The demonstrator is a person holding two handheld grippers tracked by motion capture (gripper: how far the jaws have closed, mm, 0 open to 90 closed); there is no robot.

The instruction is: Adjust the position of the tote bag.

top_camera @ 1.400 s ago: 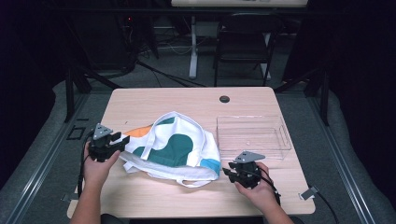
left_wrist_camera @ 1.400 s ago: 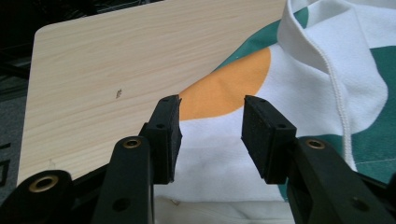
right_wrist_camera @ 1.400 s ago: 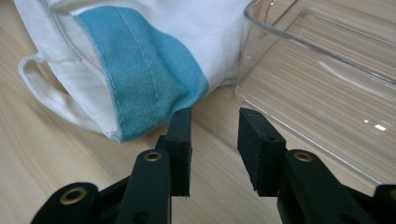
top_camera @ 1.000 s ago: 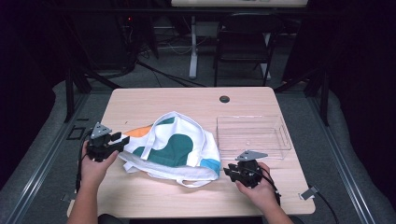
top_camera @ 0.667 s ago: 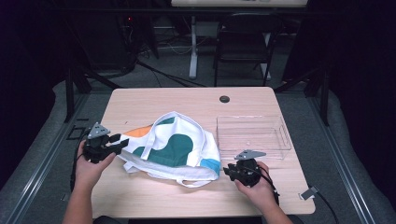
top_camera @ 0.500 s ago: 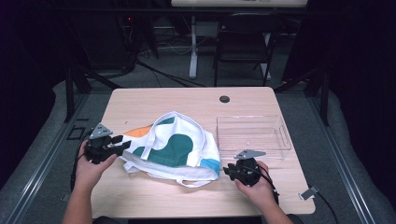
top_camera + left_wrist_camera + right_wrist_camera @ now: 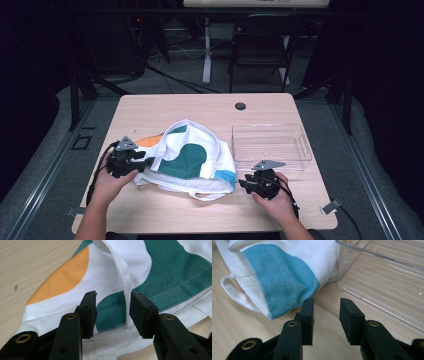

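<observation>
A white cloth bag (image 7: 192,157) with green, orange and blue patches lies flat in the middle of the table. My left gripper (image 7: 146,163) sits at the bag's left edge and is open. In the left gripper view a white stitched strap (image 7: 125,287) runs between the jaws of the left gripper (image 7: 112,311), and the pads do not press on it. My right gripper (image 7: 244,184) rests on the table by the bag's blue corner (image 7: 287,280). The jaws of the right gripper (image 7: 326,315) have just been opening, with bare wood between them.
A clear plastic box (image 7: 270,145) stands to the right of the bag, close behind my right gripper, with its near wall (image 7: 384,302) just beyond the right jaw. A round cable hole (image 7: 240,106) sits near the table's far edge. A chair (image 7: 260,47) stands beyond the table.
My left gripper has slid to the right, onto the bag's left edge. The right hand has stayed where it was.
</observation>
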